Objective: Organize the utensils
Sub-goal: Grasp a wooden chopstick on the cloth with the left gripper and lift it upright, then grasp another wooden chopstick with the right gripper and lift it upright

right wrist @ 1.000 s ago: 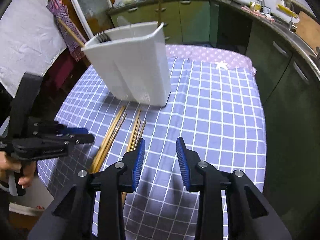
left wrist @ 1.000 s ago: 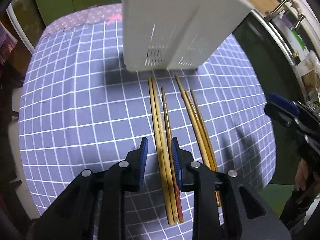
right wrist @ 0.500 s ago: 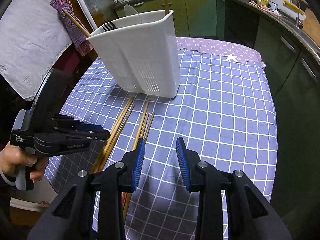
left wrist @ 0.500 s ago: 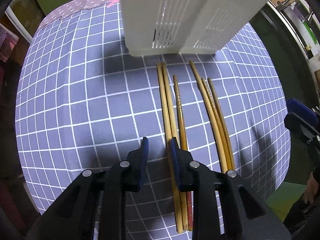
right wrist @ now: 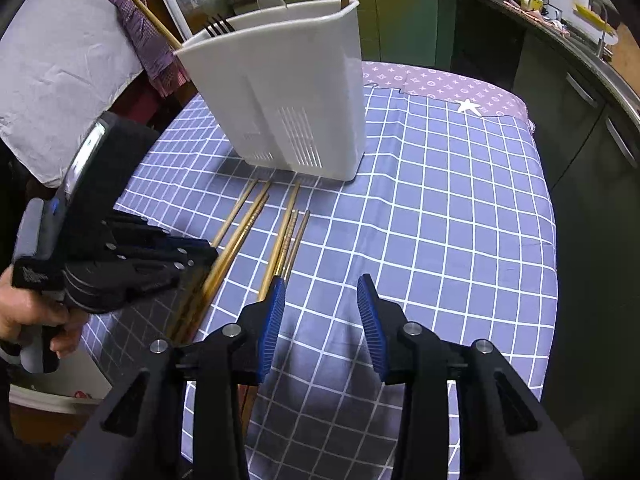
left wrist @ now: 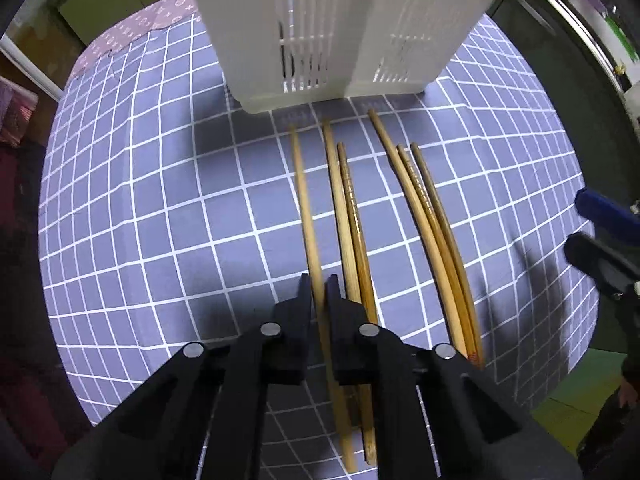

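Several wooden chopsticks lie on the checked tablecloth [left wrist: 160, 200] in front of a white slotted utensil holder [left wrist: 340, 20]. My left gripper [left wrist: 319, 280] points straight down and is shut on the leftmost chopstick [left wrist: 304, 208], which lies apart from a pair [left wrist: 348, 216] and a group of three [left wrist: 428, 216]. In the right wrist view the left gripper [right wrist: 120, 256] sits over the chopsticks [right wrist: 288, 236], with a hand on its grip. My right gripper [right wrist: 320, 300] hovers over bare cloth just right of them; its jaws are opening and hold nothing. The holder [right wrist: 288, 92] has a fork and chopsticks in it.
The table's near edge drops off at the left [right wrist: 100, 360]. Green kitchen cabinets [right wrist: 400, 20] and a dark counter [right wrist: 580, 80] ring the far and right sides. A white cloth [right wrist: 60, 80] hangs at the left. My right gripper's blue tip [left wrist: 600, 212] shows beyond the chopsticks.
My left gripper came down and shut on the leftmost chopstick, which now lies apart from its neighbour. My right gripper's jaws spread wider.
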Demonstrator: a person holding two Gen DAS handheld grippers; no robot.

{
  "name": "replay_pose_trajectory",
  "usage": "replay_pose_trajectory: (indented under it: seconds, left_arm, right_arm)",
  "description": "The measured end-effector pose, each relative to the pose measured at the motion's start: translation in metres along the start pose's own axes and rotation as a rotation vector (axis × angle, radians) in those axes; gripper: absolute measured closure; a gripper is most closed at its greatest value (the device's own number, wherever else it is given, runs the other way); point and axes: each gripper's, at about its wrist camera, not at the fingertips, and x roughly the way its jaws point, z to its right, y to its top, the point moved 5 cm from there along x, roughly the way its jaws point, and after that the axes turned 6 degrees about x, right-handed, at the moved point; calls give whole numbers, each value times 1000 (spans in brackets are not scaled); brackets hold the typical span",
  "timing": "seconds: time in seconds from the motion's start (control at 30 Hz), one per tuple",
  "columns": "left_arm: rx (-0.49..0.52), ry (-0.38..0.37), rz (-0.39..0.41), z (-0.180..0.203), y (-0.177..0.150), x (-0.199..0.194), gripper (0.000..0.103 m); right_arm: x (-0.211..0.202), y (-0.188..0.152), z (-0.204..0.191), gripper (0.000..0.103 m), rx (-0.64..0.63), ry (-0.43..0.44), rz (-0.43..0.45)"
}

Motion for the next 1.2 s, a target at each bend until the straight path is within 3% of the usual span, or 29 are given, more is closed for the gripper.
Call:
replay_pose_trajectory:
  seconds: [0.17, 0.37, 0.47, 0.77, 0.87, 1.2]
  left_arm:
    - [-47, -37, 28, -24, -7, -6, 97]
    - [-67, -64, 155, -37, -16, -38, 97]
    - [-75, -68, 218, -45, -23, -55, 97]
    - [-48, -36, 430, -50, -50, -116, 97]
    - [-31, -23, 455, -52, -58, -124, 97]
    - [-10, -37, 486, -51, -69, -134, 97]
  right_arm:
    - [13, -1, 2, 65, 5, -7, -49]
    - [35, -2, -1, 65, 2, -20, -116]
    - [43, -1, -7, 74, -10, -12, -146]
    - [70, 3, -25, 83, -33, -28, -232]
    - [76, 4, -26, 88, -32, -32, -246]
    - [91, 4, -44, 88, -40, -60, -285]
